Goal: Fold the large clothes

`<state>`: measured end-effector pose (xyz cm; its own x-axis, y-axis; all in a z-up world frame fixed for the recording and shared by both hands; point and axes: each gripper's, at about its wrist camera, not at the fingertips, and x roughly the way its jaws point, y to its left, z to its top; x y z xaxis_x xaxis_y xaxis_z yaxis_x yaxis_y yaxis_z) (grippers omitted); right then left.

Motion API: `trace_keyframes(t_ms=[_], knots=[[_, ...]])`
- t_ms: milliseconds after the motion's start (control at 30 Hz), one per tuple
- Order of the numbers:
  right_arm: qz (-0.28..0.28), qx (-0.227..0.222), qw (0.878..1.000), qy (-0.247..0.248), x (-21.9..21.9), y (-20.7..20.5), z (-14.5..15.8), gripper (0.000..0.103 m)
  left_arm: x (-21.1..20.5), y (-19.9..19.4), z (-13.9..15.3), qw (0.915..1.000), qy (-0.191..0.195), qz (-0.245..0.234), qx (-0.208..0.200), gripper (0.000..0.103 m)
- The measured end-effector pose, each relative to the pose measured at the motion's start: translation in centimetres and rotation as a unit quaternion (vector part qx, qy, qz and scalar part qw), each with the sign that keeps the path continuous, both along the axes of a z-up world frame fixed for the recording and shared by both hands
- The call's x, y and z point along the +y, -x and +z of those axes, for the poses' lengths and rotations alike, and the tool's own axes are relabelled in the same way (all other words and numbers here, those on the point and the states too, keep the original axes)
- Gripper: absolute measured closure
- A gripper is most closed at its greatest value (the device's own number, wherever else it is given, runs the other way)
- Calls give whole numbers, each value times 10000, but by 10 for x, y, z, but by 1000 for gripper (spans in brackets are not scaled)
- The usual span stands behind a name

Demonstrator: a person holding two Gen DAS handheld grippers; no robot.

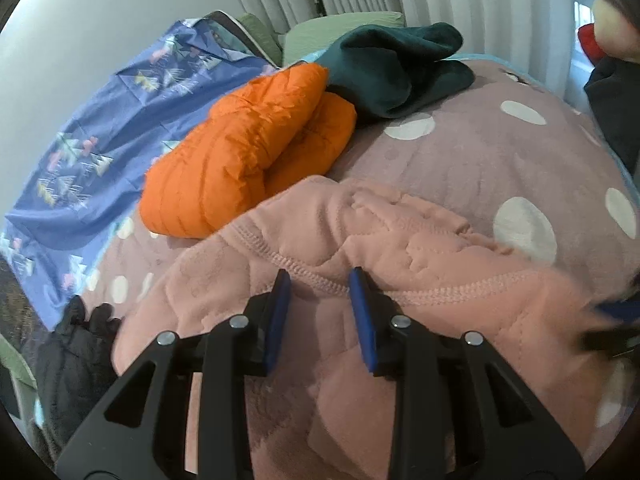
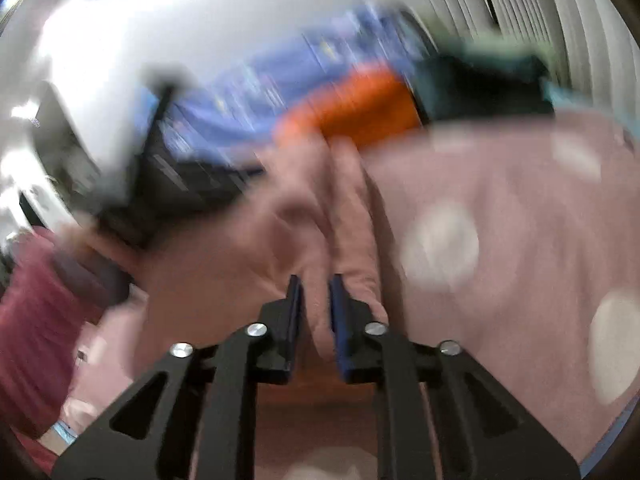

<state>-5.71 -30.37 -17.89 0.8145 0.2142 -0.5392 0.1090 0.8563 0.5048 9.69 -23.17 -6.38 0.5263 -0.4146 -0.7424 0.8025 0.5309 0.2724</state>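
A pink fleece garment [image 1: 360, 240] lies bunched on the bed in front of me. In the left wrist view my left gripper [image 1: 318, 280] has its blue pads on either side of a stitched seam, and the thick fabric fills the gap between them. In the blurred right wrist view my right gripper [image 2: 316, 284] is shut on a narrow upright fold of the pink garment [image 2: 224, 248]. The right gripper also shows as a dark blur at the right edge [image 1: 612, 320].
The bed carries a mauve cover with white dots [image 1: 500, 152]. An orange puffer jacket [image 1: 248, 152] and a dark green garment [image 1: 400, 68] lie behind. A blue patterned sheet [image 1: 100, 140] lies left, dark clothing [image 1: 72, 352] lower left. A maroon sleeve [image 2: 36, 320] is at the left.
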Motion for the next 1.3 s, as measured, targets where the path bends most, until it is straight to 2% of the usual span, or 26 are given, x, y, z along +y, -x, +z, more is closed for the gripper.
trace_keyframes(t_ms=[33, 167, 267, 333, 500, 533, 567, 600, 633, 667, 700, 733, 767, 800, 833, 900, 967, 1033, 1133, 1200, 1300], knots=[[-51, -87, 9999, -72, -1, 3, -5, 90, 1, 2, -2, 10000, 19, -60, 22, 73], [-81, -30, 9994, 327, 9, 3, 2, 91, 6, 7, -13, 9997, 129, -67, -219, 73], [23, 17, 9967, 816, 17, 0, 17, 90, 13, -1, -10, 9994, 350, -27, 33, 73], [-1, -47, 9957, 930, 18, 4, 32, 89, 16, -5, -7, 9988, 467, 30, 165, 73], [112, -846, 9891, 1203, 23, 16, 76, 88, 18, -7, -2, 9983, 538, 103, 215, 73], [156, -895, 9881, 1238, 25, 11, 79, 88, 18, -7, -3, 9983, 521, 106, 225, 73], [138, -730, 9889, 1290, 26, 2, 74, 88, 17, -7, -2, 9984, 512, 110, 232, 73], [125, -336, 9910, 1291, 25, -11, 59, 88, 17, -8, -2, 9984, 512, 114, 232, 73], [181, 79, 9926, 1201, 22, -25, 39, 92, 18, -7, -2, 9983, 527, 119, 215, 72], [238, 267, 9940, 1035, 21, -34, 21, 93, 19, -7, 1, 9980, 591, 116, 210, 70], [145, 147, 9956, 909, 17, -33, 7, 93, 22, -4, 5, 9972, 699, 88, 234, 70], [131, 99, 9947, 1011, 18, -29, 8, 93, 26, 0, 10, 9967, 784, 115, 175, 70], [135, 103, 9939, 1087, 21, -27, 13, 94, 32, 8, 18, 9959, 888, 182, 82, 66], [162, 87, 9938, 1100, 22, -24, 18, 94, 39, 15, 26, 9949, 985, 225, 24, 53], [188, 96, 9934, 1127, 23, -24, 18, 94, 48, 24, 33, 9936, 1107, 221, -39, 47], [225, 107, 9924, 1203, 23, -26, 13, 94, 78, 53, 48, 9890, 1456, 111, -235, 40], [242, 59, 9941, 1055, 19, -23, 8, 94, 107, 79, 51, 9864, 1613, 144, -294, 37], [246, 38, 9952, 942, 17, -23, 7, 94, 134, 108, 41, 9872, 1557, 171, -299, 35], [257, 35, 9955, 910, 15, -26, 17, 93, 157, 150, 15, 9926, 1164, 205, -267, 33], [250, 39, 9950, 966, 16, -24, 17, 93, 160, 173, -9, 9960, 860, 169, -194, 33], [228, 51, 9950, 972, 17, -27, 21, 93, 144, 180, -37, 9981, 508, 275, -236, 32]])
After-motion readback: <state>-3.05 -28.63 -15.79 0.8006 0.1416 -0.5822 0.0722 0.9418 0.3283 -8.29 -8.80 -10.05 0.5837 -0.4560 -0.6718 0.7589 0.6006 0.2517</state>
